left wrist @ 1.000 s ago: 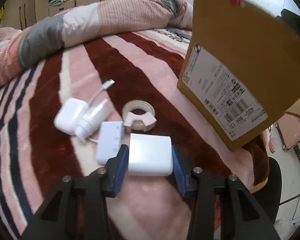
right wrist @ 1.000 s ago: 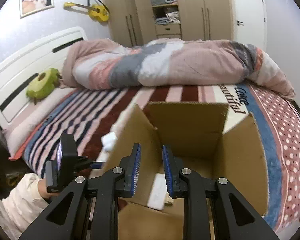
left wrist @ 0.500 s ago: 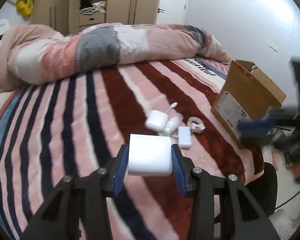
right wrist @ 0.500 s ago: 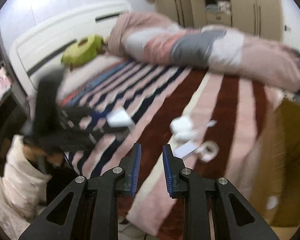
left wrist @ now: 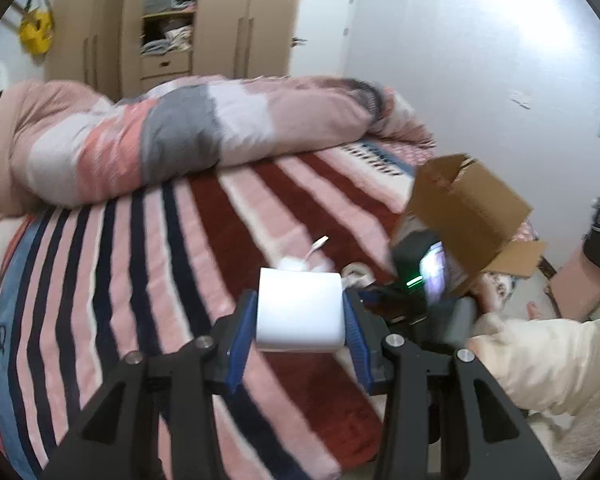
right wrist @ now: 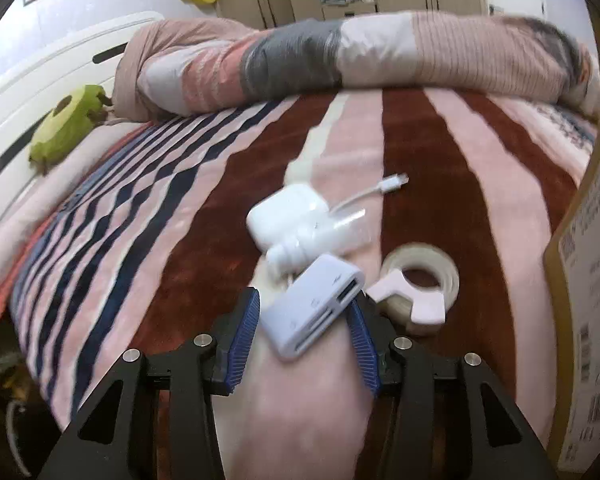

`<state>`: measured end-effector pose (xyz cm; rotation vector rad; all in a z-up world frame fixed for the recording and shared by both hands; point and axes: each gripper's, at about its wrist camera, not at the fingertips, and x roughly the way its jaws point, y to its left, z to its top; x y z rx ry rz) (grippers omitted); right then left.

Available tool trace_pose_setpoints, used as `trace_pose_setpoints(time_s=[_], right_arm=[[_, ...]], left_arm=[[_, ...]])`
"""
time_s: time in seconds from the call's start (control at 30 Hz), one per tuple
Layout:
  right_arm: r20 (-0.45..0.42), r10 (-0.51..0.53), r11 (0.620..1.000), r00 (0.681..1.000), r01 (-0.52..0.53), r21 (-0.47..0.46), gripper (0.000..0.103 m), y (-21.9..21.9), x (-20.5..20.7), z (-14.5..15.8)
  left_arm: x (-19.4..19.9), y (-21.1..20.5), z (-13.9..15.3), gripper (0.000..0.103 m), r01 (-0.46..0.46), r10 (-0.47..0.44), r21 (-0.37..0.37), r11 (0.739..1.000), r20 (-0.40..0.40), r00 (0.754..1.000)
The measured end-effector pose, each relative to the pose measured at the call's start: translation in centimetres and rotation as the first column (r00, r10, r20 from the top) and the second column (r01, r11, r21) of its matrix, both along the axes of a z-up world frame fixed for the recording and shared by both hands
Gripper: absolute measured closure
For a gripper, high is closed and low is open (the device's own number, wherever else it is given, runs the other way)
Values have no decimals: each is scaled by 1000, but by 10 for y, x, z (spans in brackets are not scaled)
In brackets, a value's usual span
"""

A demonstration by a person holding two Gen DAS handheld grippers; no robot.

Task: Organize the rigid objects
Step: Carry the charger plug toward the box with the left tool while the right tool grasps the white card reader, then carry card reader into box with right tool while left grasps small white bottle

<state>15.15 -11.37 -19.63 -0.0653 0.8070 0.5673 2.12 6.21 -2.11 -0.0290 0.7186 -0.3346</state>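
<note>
Left gripper [left wrist: 300, 322] clamped flat-on on white charger block [left wrist: 300, 312], lifted above striped blanket [left wrist: 140, 280], likely carrying toward cardboard box [left wrist: 466, 208] at bed edge. Right gripper [right wrist: 304, 326] spread wide, straddling white adapter hub [right wrist: 314, 304] on blanket, not squeezing yet, so guess next pick. Tape roll [right wrist: 420, 286] just beside, earbud case [right wrist: 286, 214] and small bottle [right wrist: 316, 242] behind, waiting.

Left gripper [left wrist: 300, 320] clamps a white rectangular block [left wrist: 300, 314] above the striped bedspread [left wrist: 120, 260]; open cardboard box [left wrist: 466, 204] at right, tilted; blurred white items [left wrist: 304, 262], possibly cabled, beyond.
</note>
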Motion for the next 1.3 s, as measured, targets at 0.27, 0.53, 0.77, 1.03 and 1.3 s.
trace_pose_setpoints(time_s=[0.27, 0.53, 0.77, 1.03, 1.3], right_arm=[[-100, 140, 988, 985, -133, 76, 95, -30, -26, 6], [-158, 206, 975, 966, -189, 117, 95, -51, -43, -5], [-185, 247, 962, 951, -217, 167, 95, -60, -37, -9], [-168, 283, 955, 944, -261, 144, 95, -59, -34, -8], [-25, 329, 936, 944, -323, 142, 95, -53, -67, 53]], left_arm=[[12, -56, 52, 63, 133, -134, 14, 991, 69, 989], [37, -155, 95, 63, 349, -350, 36, 937, 95, 932], [91, -257, 58, 63, 452, -444, 92, 887, -93, 891], [102, -252, 51, 45, 408, -404, 55, 911, -80, 911], [80, -173, 70, 37, 267, -267, 60, 962, -5, 964]])
